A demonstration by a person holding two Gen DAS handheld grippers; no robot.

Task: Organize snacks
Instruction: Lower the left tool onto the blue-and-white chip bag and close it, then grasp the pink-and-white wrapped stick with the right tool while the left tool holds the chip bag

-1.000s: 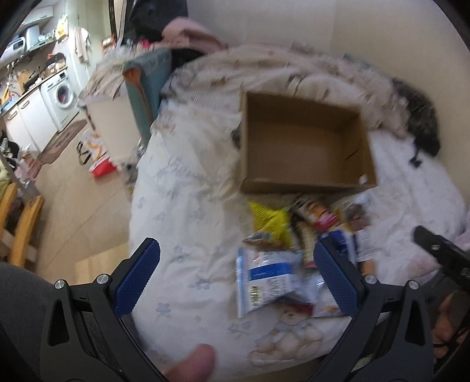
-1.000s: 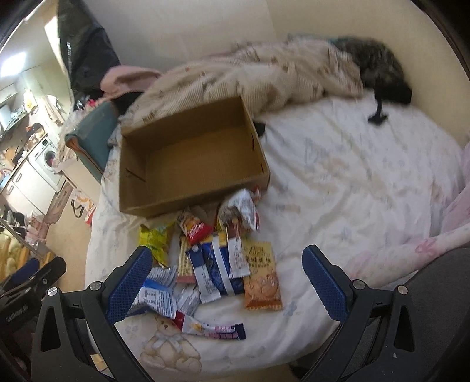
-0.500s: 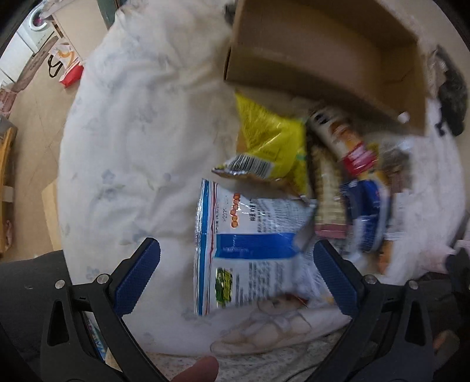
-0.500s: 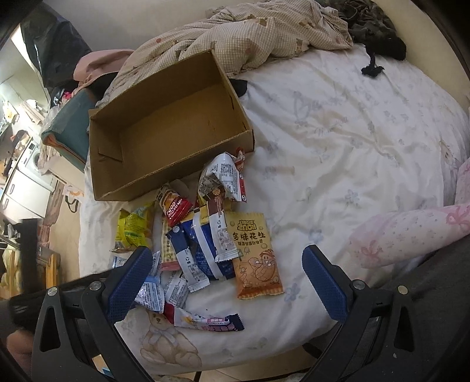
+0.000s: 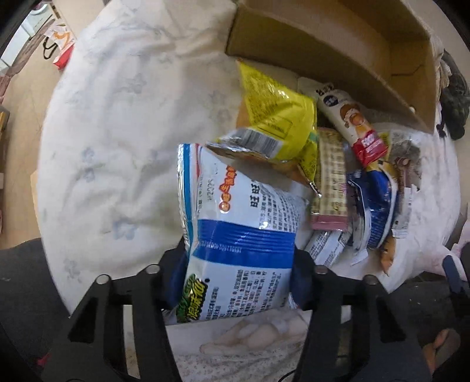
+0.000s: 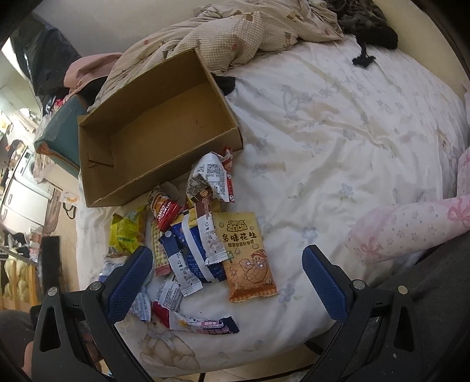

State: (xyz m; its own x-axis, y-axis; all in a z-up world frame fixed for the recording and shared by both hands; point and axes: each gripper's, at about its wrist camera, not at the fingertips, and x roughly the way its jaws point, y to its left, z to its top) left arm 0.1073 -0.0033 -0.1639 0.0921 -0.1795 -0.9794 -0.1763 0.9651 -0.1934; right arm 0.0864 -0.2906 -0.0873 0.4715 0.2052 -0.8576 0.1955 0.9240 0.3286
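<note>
A pile of snack packets lies on the bed in front of an open empty cardboard box (image 5: 337, 44) (image 6: 158, 129). My left gripper (image 5: 239, 273) is shut on a white and blue snack bag (image 5: 235, 235) at the pile's near left edge. A yellow bag (image 5: 276, 117) lies just beyond it, next to a red-ended packet (image 5: 352, 123) and a blue packet (image 5: 376, 199). My right gripper (image 6: 229, 282) is open and empty, above the near side of the pile, over the orange peanut packet (image 6: 249, 258) and the blue packets (image 6: 194, 252).
The white flowered bed sheet (image 6: 337, 117) stretches to the right. A rumpled checked blanket (image 6: 235, 32) and dark clothing (image 6: 370, 26) lie behind the box. A pink pillow (image 6: 411, 223) is at the right. The bed's left edge drops to the floor (image 5: 17, 102).
My left gripper moved down to the pile and closed on the white and blue bag. My right gripper moved a little closer over the pile and stayed open.
</note>
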